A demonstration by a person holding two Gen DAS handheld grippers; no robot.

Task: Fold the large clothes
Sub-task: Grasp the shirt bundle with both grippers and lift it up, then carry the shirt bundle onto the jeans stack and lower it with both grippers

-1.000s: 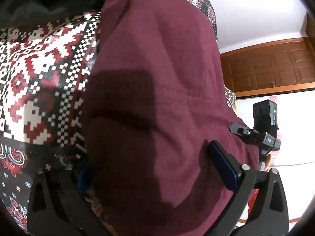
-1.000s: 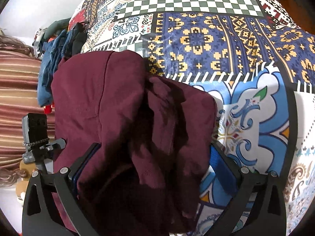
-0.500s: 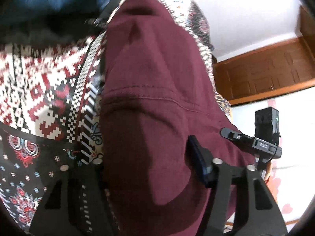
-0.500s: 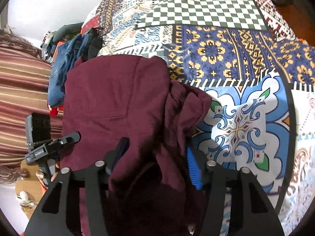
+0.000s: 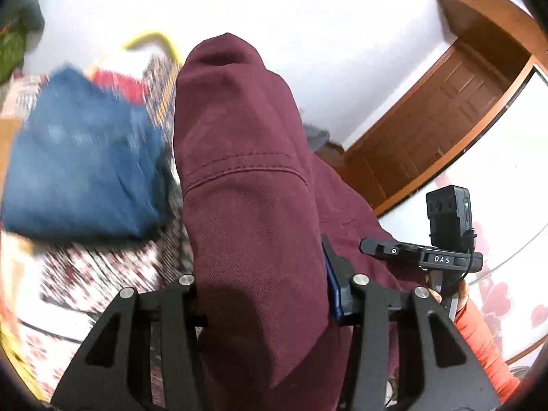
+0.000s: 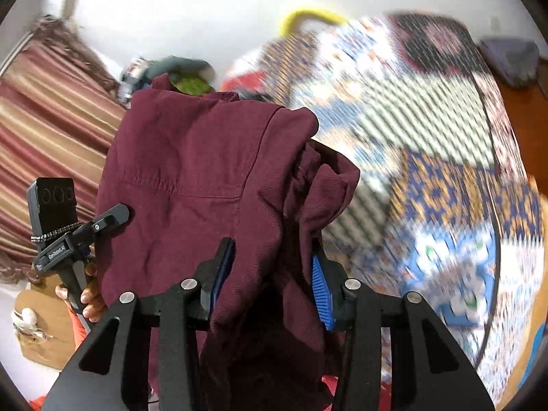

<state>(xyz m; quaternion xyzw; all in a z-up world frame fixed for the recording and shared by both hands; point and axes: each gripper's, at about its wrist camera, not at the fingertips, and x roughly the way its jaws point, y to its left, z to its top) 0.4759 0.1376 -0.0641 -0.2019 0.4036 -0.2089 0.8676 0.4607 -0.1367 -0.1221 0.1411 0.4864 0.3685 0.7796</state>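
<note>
A maroon garment of thick twill hangs bunched and lifted off the bed. In the left wrist view my left gripper has a thick fold of it between the jaws, which are closing and press into the cloth. In the right wrist view the same garment is bunched in my right gripper, whose jaws are also closing on it, blue pads against the fabric. Each view shows the other gripper's handle and camera at its edge, held by a person's hand. The garment's lower part is hidden below the fingers.
A patterned bedspread lies below, blurred by motion. Folded blue jeans and a red cloth lie at its far end. A striped curtain, a white wall and a wooden door surround the bed.
Both grippers went from wide open around the garment to closed on it. Both rose and tilted up, lifting the maroon garment off the bedspread.
</note>
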